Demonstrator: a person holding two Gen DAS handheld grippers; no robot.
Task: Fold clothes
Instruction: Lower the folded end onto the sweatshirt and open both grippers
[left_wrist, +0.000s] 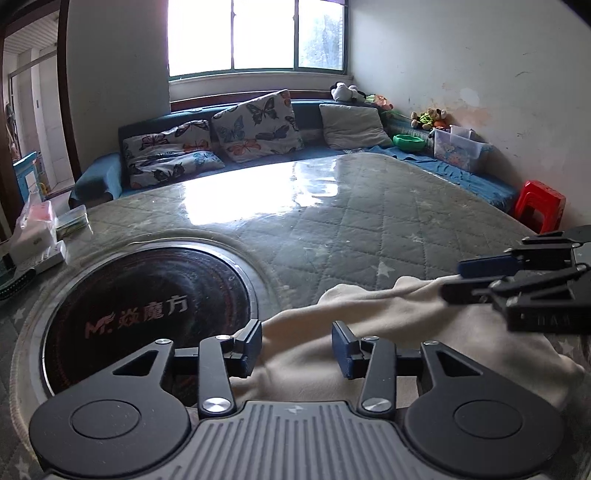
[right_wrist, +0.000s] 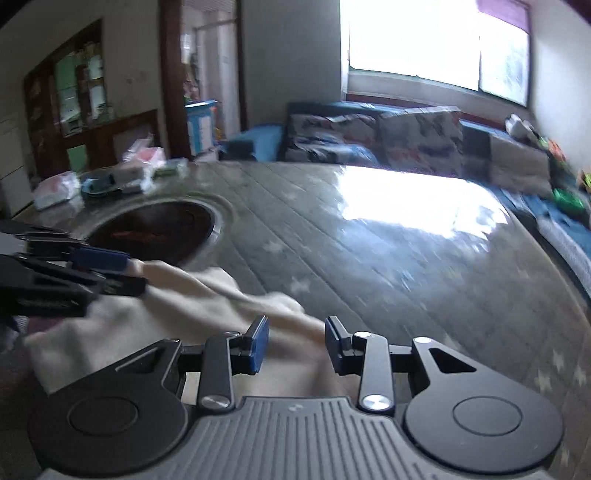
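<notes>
On the quilted table cover (left_wrist: 369, 229) before me lies a cream garment (left_wrist: 332, 343), rumpled, near the table's front edge and just right of the round black cooktop (left_wrist: 147, 310) sunk into the surface. My left gripper (left_wrist: 297, 349) hangs over the garment's left part with its blue pads spread wide apart, cloth showing between them but not pinched. My right gripper (right_wrist: 295, 343) likewise stands wide, its pads either side of a fold of the same cloth; that view is blurred, so whether a pad touches the fabric I cannot tell. Seen from the left wrist, the right gripper reaches in from the side over the garment's far right corner. Beyond the table, butterfly-print cushions (left_wrist: 255, 125) lean on a blue sofa (left_wrist: 99, 173) under the bright window (left_wrist: 258, 33). A red plastic stool (left_wrist: 541, 205) stands by the wall, and plastic boxes (left_wrist: 37, 232) sit at the table's left edge.
</notes>
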